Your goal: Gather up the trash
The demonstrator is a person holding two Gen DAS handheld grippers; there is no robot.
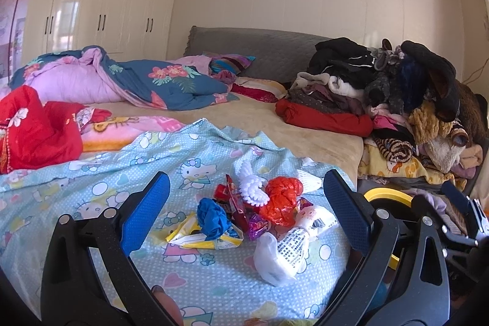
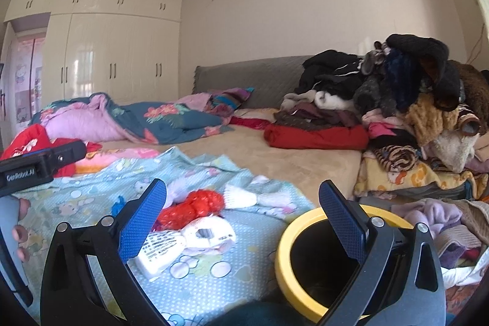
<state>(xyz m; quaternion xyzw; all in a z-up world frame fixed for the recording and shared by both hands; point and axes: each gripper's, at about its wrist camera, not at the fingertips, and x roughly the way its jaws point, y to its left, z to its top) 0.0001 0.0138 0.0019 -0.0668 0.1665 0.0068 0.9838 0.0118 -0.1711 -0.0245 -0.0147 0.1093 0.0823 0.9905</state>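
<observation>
Black left gripper (image 1: 246,213) frame, blue textured pads (image 1: 143,217) (silver screws)

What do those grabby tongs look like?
Both tongs, left and right, have curved black plastic arms with round silver bolts, and flat blue bumpy pads inside each tip. Seen from the right wrist, the left one's black body has white "GenRobot.AI" lettering.
</observation>
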